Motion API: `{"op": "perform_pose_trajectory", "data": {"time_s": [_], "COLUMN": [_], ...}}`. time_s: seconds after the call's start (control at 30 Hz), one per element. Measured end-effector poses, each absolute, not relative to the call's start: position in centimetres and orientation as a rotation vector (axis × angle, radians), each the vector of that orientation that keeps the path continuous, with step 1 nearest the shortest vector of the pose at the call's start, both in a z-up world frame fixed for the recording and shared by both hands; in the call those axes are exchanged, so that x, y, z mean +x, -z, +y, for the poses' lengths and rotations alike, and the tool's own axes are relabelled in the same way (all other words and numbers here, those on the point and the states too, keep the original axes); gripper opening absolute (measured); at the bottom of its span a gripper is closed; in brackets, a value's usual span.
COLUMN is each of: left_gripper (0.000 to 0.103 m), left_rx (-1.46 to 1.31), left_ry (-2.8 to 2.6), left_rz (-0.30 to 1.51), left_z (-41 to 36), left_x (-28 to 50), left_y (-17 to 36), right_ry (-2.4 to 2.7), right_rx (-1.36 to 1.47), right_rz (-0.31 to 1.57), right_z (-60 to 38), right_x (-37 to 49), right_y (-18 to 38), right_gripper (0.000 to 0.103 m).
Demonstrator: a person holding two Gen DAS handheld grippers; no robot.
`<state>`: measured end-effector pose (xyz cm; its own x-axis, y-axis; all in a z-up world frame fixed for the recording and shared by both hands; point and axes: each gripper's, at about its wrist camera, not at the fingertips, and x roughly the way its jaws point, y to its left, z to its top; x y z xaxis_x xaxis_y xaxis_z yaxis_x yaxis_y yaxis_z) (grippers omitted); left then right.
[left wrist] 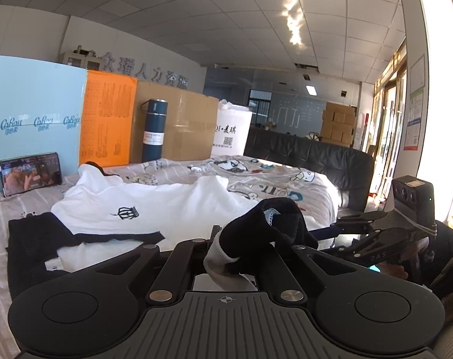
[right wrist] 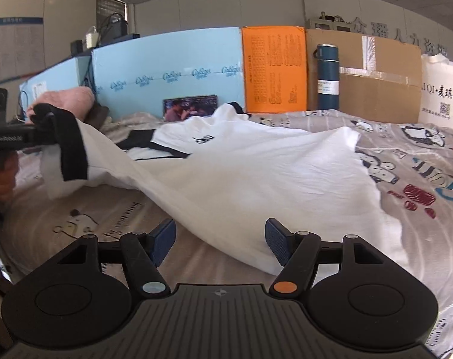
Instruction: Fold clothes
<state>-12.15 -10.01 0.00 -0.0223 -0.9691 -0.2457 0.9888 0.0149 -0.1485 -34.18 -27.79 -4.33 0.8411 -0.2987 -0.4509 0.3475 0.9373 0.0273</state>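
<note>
A white T-shirt point(left wrist: 166, 206) with black trim and a small black crest lies spread across the bed. In the left wrist view my left gripper point(left wrist: 241, 248) is shut on a bunched black sleeve cuff point(left wrist: 268, 224) and some white cloth, which hide the fingertips. The right wrist view shows that same cuff point(right wrist: 68, 146) hanging from the left gripper point(right wrist: 39, 133) at the far left, lifted off the bed. My right gripper point(right wrist: 220, 240) is open, its blue pads point(right wrist: 163, 239) apart over the shirt's near white edge point(right wrist: 256, 173) without pressing on it. It also shows at the right in the left wrist view point(left wrist: 346, 230).
The bed has a grey cartoon-print sheet point(right wrist: 420, 164). Along its far side stand a phone point(right wrist: 190, 107) playing video, blue point(right wrist: 166, 59) and orange point(right wrist: 274, 68) boards, a dark blue bottle point(right wrist: 328, 74), a cardboard box point(right wrist: 381, 83) and a white bag point(right wrist: 441, 89). A pink cloth point(right wrist: 74, 98) lies at the left.
</note>
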Motion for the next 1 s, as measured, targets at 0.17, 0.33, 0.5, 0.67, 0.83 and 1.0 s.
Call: {"op": "perform_pose_trajectory", "data": {"time_s": [0.17, 0.33, 0.5, 0.67, 0.83, 1.0], "left_gripper": [0.002, 0.002, 0.002, 0.002, 0.023, 0.063], "left_rx": [0.086, 0.101, 0.244, 0.444, 0.516, 0.393], "left_ry": [1.554, 1.527, 1.527, 1.575, 1.531, 1.374], "left_rz": [0.336, 0.352, 0.322, 0.324, 0.42, 0.477], "left_z": [-10.7, -11.6, -14.8, -18.9, -22.2, -21.9], "left_x": [-11.3, -10.2, -7.7, -4.5, -1.1, 2.2], "left_y": [-0.1, -0.5, -1.5, -1.8, -0.2, -0.1], "right_ry": [0.462, 0.46, 0.384, 0.284, 0.288, 0.468], "right_rx": [-0.017, 0.012, 0.066, 0.152, 0.259, 0.362], "right_rz": [0.587, 0.616, 0.486, 0.423, 0.419, 0.447], "right_z": [-30.8, -34.3, -37.3, -41.8, -45.1, -47.4], "right_x": [-36.0, -37.6, -37.3, -34.6, -31.7, -30.8], "right_y": [5.0, 4.2, 1.5, 0.0, 1.1, 3.4], "right_gripper": [0.059, 0.011, 0.008, 0.008, 0.015, 0.048]}}
